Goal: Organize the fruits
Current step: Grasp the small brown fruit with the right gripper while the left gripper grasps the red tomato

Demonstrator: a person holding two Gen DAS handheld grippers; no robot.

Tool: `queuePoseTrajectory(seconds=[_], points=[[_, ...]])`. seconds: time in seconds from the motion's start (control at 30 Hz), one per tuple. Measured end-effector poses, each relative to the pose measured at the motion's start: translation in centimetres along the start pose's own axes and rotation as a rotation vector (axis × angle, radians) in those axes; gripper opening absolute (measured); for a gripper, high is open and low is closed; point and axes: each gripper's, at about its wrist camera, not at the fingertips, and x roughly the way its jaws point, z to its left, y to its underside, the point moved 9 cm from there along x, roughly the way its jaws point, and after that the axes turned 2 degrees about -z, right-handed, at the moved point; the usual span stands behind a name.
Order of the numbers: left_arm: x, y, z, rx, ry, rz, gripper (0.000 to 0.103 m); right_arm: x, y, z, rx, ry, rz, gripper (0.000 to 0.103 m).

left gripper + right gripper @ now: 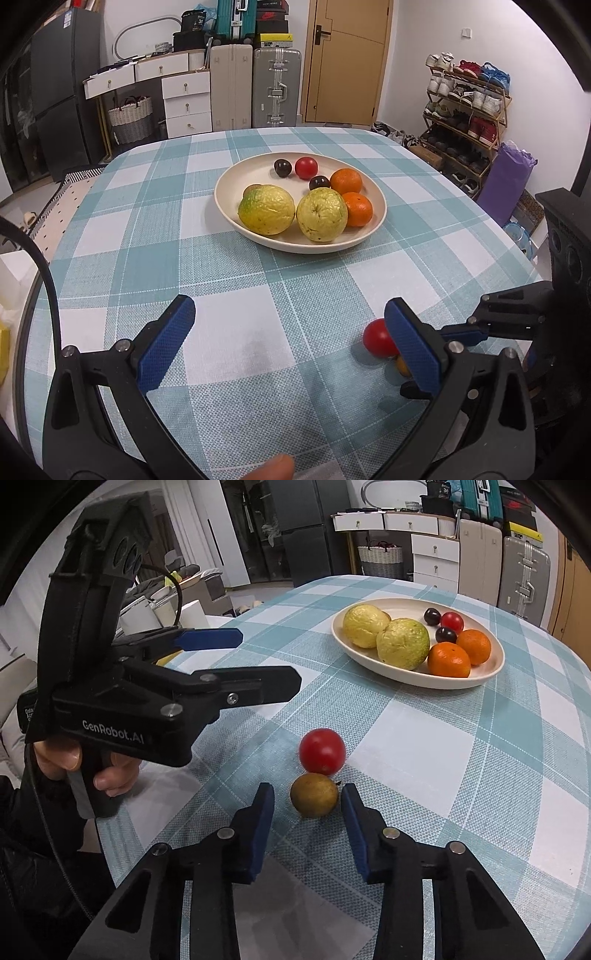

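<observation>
Two wrist fisheyes, both low over the checked surface (258, 295).

The left wrist view faces the door, the plate (376, 225) at mid-distance. The right wrist view sits nearer the surface edge, looks across toward the drawers, and catches the left gripper (266, 661) from the side. Both share the plate (343, 642) and the loose red tomato (376, 338) (322, 751).

"GenRobot.AI" in white on the black body of the left gripper (236, 657)
</observation>
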Motion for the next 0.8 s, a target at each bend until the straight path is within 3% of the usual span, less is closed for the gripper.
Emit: queuePoseTrajectory(seconds=[0.1, 0.37, 0.8], points=[[0.1, 0.1, 0.0, -0.004, 0.002, 0.006, 0.102, 0.0, 0.1, 0.0, -0.006, 0.001, -0.001, 0.028], [0.1, 0.1, -0.3, -0.002, 0.010, 0.012, 0.102, -1.3, -0.3, -1.3, 0.000, 0.023, -0.036, 0.027], [0.9, 1.9, -3.8, 0.084, 0.086, 0.090, 0.102, -3.7, -1.8, -5.9, 0.162, 0.104, -0.138, 0.027]])
